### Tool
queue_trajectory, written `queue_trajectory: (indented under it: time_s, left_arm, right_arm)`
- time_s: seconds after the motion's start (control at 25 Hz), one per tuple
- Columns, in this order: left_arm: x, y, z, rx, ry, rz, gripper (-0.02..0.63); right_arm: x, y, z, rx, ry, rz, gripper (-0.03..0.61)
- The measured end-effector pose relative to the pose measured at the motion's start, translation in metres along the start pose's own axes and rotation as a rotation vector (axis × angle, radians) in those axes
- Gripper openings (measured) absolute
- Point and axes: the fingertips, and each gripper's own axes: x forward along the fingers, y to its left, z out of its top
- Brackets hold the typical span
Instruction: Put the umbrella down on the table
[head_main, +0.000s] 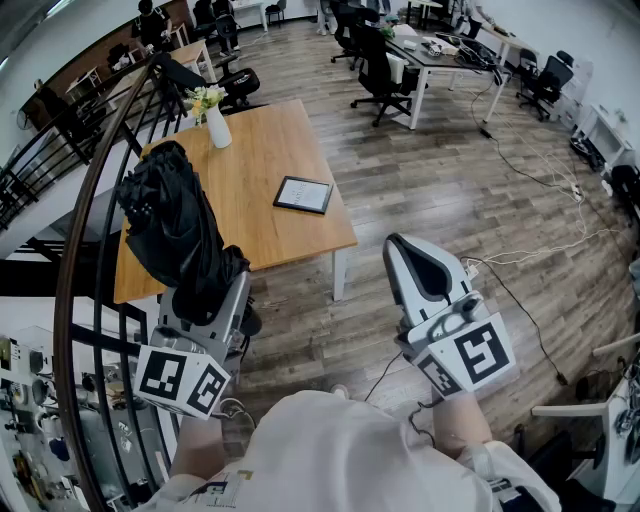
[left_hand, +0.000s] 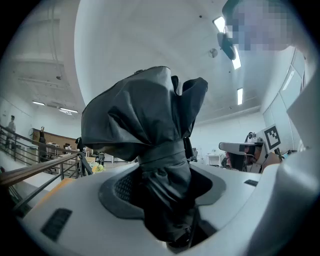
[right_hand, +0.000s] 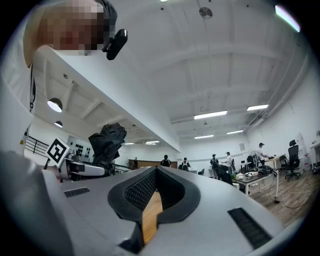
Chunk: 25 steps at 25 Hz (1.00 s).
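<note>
The left tool (head_main: 215, 295) is clamped on the black umbrella (head_main: 175, 230), which is folded, strapped and crumpled. It stands upright in the air, off the counter (head_main: 270, 150), beside a dark stair railing (head_main: 85, 200). The right tool (head_main: 405, 250) is closed and empty. On the counter lie a tablet (head_main: 303, 194) and a white vase (head_main: 217, 128) holding flowers (head_main: 205, 98).

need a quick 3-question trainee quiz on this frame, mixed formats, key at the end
1. Multiple choice: what does the left gripper hold?
A) a cable
B) the black folded umbrella
C) nothing
2. Fill in: besides the tablet, the wooden table bears a white ___ with flowers.
3. True or false: the umbrella already lies on that table.

Key:
1. B; the jaws are closed on it and it stands upright.
2. vase
3. False; it is held off to the side of the table.
</note>
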Motion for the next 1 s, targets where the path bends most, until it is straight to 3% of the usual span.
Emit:
queue_trajectory:
  time_s: [1.0]
  left_arm:
    - [0.009, -0.008, 0.006, -0.044, 0.018, -0.004, 0.258]
  right_arm:
    - [-0.003, -0.012, 0.001, 0.033, 0.009, 0.022, 0.028]
